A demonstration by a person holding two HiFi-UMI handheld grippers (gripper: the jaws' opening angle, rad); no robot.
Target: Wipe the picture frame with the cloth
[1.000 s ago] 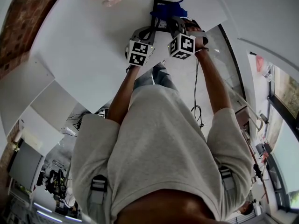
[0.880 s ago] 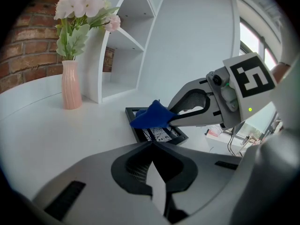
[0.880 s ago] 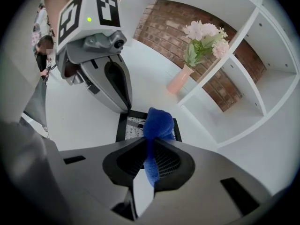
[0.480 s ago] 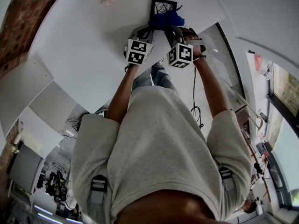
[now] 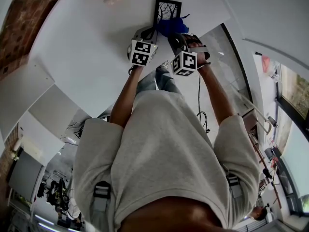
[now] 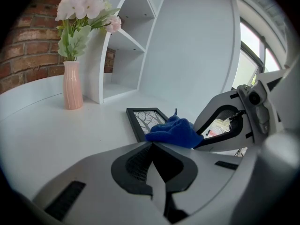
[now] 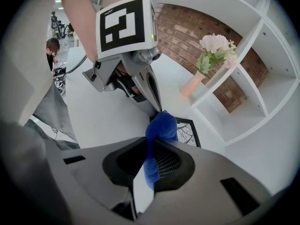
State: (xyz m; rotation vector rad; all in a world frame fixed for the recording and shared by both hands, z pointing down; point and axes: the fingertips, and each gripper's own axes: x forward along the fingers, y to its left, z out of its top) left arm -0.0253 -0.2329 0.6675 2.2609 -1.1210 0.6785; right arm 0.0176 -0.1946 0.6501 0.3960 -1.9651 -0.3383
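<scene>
In the head view you are standing at the edge of a plain white counter [image 5: 87, 42] and reaching both tools in over it. The black-edged picture frame with a bare-tree print [image 5: 166, 8] is lying flat toward the back of the counter. The soft blue cloth [image 5: 172, 25] is covering its near right corner. The right gripper [image 5: 175, 35] is carrying that cloth, while the left gripper [image 5: 146, 34] is hovering just beside the frame's near left corner.

In the left gripper view its jaws are sitting together with nothing between them. The frame is lying ahead, with the cloth bunched on its right side. A ribbed pink vase [image 6: 71, 86] of pale pink flowers [image 6: 86, 8] is standing well apart, toward the back left by the white shelf unit [image 6: 126, 36], with a red brick wall [image 6: 28, 55] behind.

In the right gripper view the jaws are clamping a fold of the cloth, and the rest is bulging out in front, over the frame.

The frame is probably light and stiff, and likely to skate on this smooth counter. The empty left tool looks best used pressing on the border, not on the glazed middle, which may be fragile. The cloth is limp, so you are relying on a firm pinch, with the loose bunch doing the wiping.
</scene>
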